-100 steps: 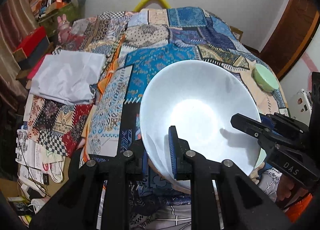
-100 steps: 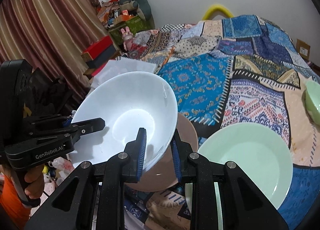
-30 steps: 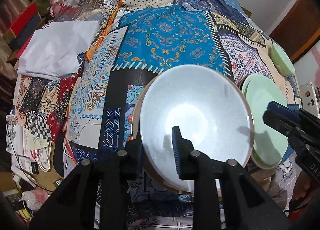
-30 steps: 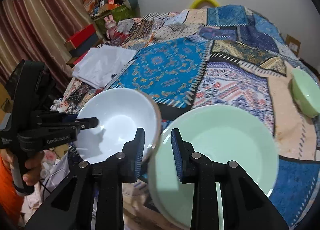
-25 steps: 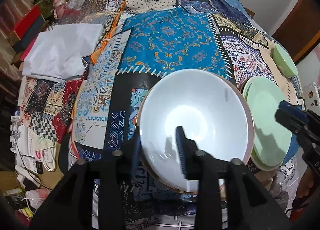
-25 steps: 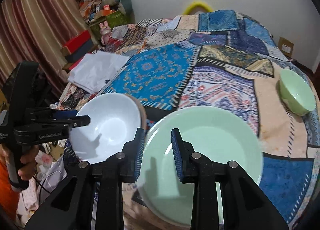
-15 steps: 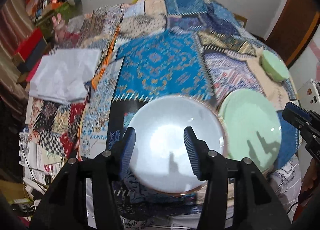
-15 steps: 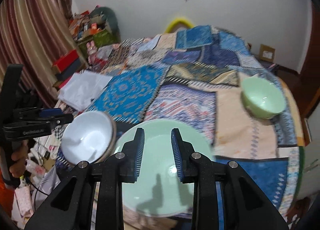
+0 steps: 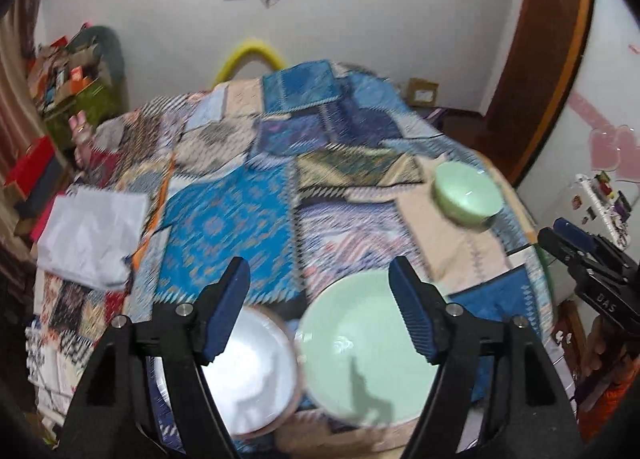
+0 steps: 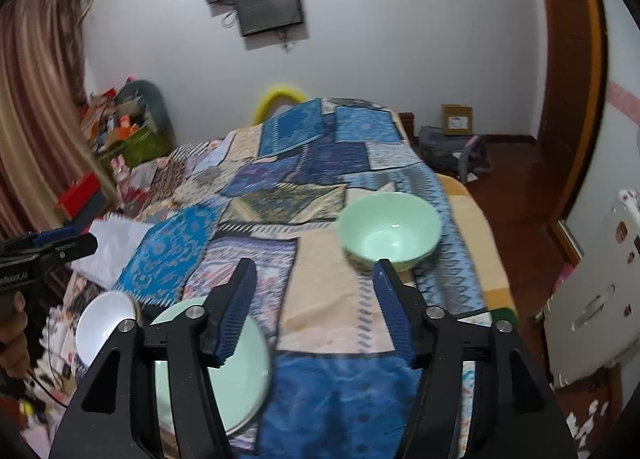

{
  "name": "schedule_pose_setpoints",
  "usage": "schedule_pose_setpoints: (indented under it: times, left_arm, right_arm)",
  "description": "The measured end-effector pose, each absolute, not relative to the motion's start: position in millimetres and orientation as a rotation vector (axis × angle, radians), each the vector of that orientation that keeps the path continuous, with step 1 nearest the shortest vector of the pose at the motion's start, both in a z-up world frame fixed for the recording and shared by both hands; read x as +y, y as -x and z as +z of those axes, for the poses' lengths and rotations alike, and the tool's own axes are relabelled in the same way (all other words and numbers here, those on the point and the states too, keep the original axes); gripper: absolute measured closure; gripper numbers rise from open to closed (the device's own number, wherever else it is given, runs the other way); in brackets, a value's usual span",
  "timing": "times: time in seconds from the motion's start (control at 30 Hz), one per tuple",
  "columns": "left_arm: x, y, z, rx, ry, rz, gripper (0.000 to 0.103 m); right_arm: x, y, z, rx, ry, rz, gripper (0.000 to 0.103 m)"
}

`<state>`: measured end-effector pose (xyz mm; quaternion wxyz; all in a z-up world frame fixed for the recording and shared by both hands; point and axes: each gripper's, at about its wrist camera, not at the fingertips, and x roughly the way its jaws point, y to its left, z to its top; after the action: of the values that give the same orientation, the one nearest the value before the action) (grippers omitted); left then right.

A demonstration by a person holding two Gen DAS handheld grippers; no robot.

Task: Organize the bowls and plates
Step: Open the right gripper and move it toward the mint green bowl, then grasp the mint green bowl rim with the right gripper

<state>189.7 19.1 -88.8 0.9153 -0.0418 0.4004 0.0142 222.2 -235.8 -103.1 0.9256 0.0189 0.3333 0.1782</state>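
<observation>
A white bowl [image 9: 248,375] sits on a brown plate at the near left of the patchwork-covered bed; it also shows in the right wrist view [image 10: 105,321]. A pale green plate [image 9: 366,351] lies to its right, also in the right wrist view [image 10: 240,375]. A pale green bowl [image 9: 466,193] stands farther right, upright [image 10: 390,233]. My left gripper [image 9: 320,287] is open and empty, raised above the white bowl and green plate. My right gripper [image 10: 312,283] is open and empty, with the green bowl just beyond its right finger.
A folded white cloth [image 9: 94,227] lies at the left edge of the bed. Cluttered boxes [image 10: 116,127] and a curtain stand at the left. A wooden door frame [image 10: 576,99] and white appliance [image 10: 592,299] are at the right.
My left gripper let go of the white bowl on the brown plate, opened and rose. My right gripper opened and lifted from the green plate and turned toward the green bowl.
</observation>
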Motion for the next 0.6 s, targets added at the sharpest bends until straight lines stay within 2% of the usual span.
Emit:
schedule_pose_setpoints:
  times: [0.23, 0.6]
  left_arm:
    - [-38.1, -228.8, -82.9, 0.799, 0.027, -0.057, 0.03]
    - [-102.4, -311.8, -115.7, 0.838, -0.007, -0.173, 0.023]
  right_arm:
    - [-267.4, -249.9, -107.1, 0.699, -0.001, 0.291, 0.044]
    - [-299.7, -308.4, -132.1, 0.733, 0.026, 0.25, 0.044]
